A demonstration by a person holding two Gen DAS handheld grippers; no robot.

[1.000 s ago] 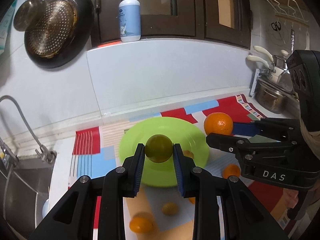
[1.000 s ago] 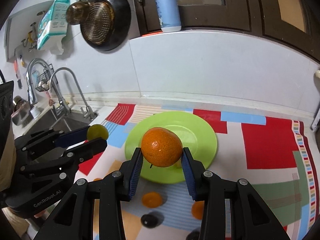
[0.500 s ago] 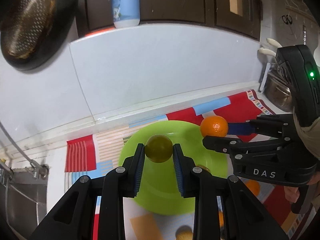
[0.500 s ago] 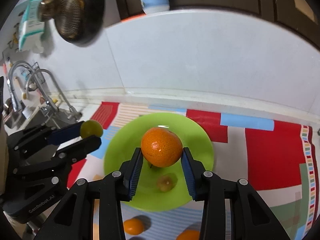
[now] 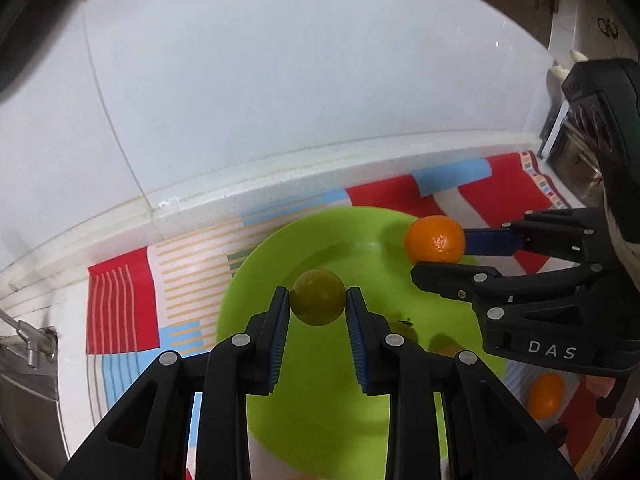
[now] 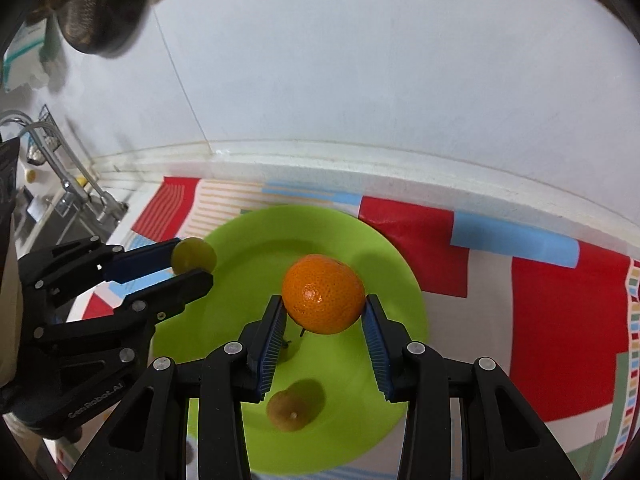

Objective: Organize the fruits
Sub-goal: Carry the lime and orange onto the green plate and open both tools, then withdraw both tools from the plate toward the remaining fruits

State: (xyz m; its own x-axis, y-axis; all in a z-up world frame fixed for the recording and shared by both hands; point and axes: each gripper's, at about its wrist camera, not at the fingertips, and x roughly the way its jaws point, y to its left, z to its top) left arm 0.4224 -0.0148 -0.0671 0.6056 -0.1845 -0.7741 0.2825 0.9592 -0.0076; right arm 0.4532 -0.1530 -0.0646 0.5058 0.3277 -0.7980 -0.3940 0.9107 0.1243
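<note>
Green plate point(image 6: 404, 280) mid-frame | left gripper point(image 5: 318, 304) clamps olive-green fruit point(image 5: 317, 296) above it | right gripper point(image 6: 323, 312) clamps mandarin point(image 6: 323, 294) above centre | risk: released fruit rolls off shallow rim, knocks small fruit point(image 6: 290, 410).

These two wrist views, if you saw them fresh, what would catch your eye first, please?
The bright green plate on the patchwork cloth fills the middle. Above it, the right gripper holds a big orange and the left gripper a smaller olive-green fruit. A small brownish fruit already lies on the plate.
</note>
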